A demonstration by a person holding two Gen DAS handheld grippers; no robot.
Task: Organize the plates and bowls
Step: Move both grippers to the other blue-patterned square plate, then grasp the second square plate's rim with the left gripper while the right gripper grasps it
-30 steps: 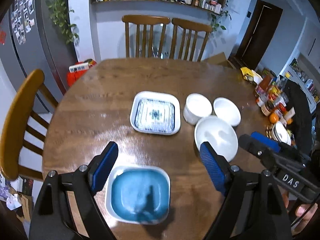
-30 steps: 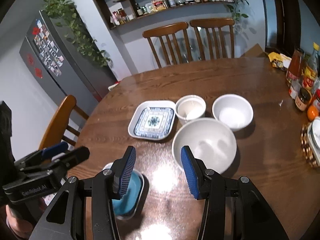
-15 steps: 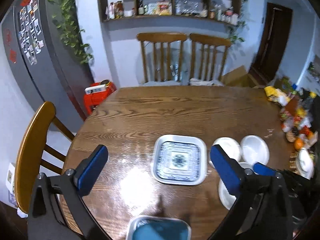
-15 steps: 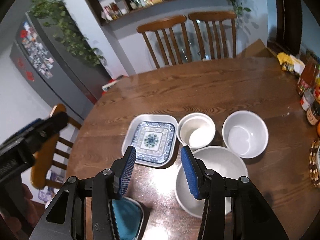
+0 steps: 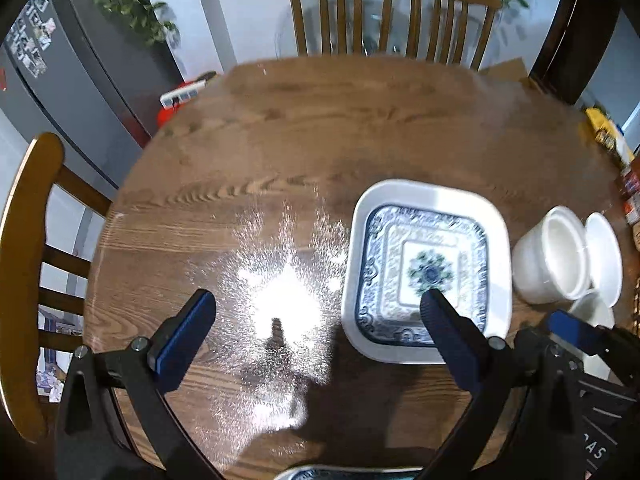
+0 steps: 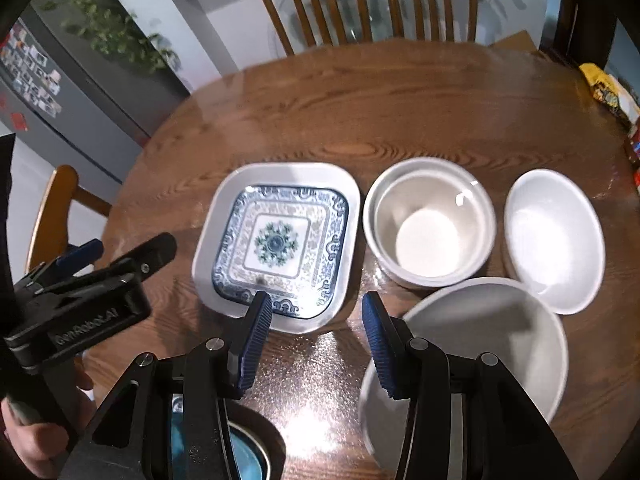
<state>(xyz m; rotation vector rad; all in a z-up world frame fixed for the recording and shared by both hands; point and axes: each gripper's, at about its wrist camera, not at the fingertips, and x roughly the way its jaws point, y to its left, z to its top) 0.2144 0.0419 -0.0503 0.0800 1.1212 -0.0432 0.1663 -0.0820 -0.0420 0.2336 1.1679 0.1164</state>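
A square white plate with a blue pattern [image 5: 428, 268] [image 6: 280, 240] lies on the round wooden table [image 5: 320, 128]. To its right stand a deep white bowl [image 6: 430, 224] [image 5: 554, 256], a small white bowl [image 6: 554, 240] and a large white bowl [image 6: 484, 344]. A square blue dish [image 6: 244, 452] lies at the near edge, mostly hidden. My left gripper [image 5: 316, 308] is open and empty, above the table left of the patterned plate. My right gripper [image 6: 316, 312] is open and empty, above the plate's near edge.
Two wooden chairs [image 5: 384, 8] stand at the far side and one chair [image 5: 28, 240] at the left. Jars and food packets [image 6: 612, 96] crowd the table's right edge. A grey fridge [image 5: 60, 72] stands at the far left.
Both grippers have moved forward and down over the table towards the patterned plate. The blue dish has slipped to the bottom edge of both views. Both grippers stay open.
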